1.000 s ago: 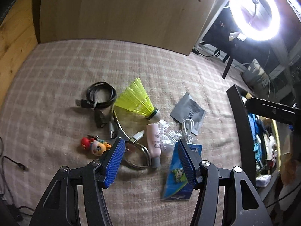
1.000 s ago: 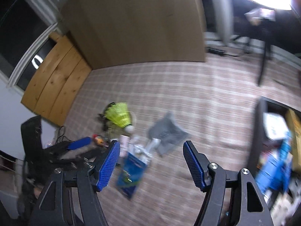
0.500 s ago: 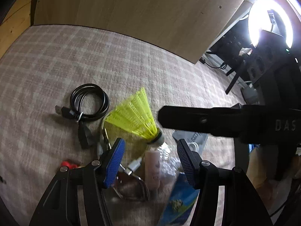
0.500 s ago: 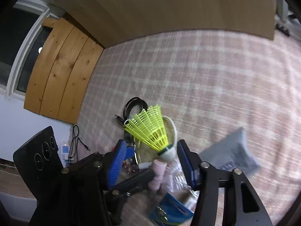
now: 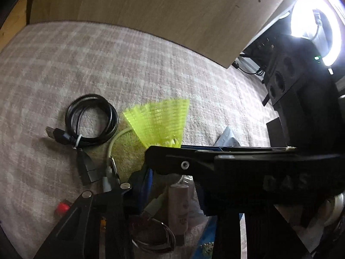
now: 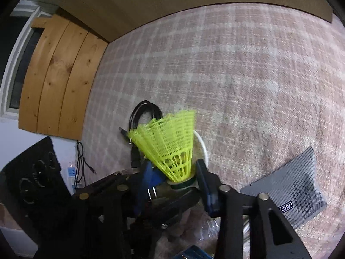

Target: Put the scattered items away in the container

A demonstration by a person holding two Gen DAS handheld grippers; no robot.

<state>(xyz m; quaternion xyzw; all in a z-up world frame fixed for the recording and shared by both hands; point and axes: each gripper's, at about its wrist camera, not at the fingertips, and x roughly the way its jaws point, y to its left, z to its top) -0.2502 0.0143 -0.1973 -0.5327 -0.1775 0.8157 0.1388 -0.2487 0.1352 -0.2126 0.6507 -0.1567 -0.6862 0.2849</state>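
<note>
The checked carpet (image 5: pixel 133 60) lies bare and wide between the clutter and the wooden board (image 5: pixel 151 4) standing at its far edge, so there is room to pass there. Nearer in, things crowd together: the coiled black cable (image 5: pixel 92 118) lies just left of the yellow shuttlecock (image 5: pixel 159 123), and a pink tube (image 5: pixel 179 207) and a metal ring (image 5: pixel 153 235) lie close below. The right gripper (image 5: pixel 194 149) reaches across in front of the left gripper (image 5: pixel 172 185), barring its way forward. To the right, a grey sachet (image 6: pixel 289 185) lies flat, with bare carpet beyond it.
</note>
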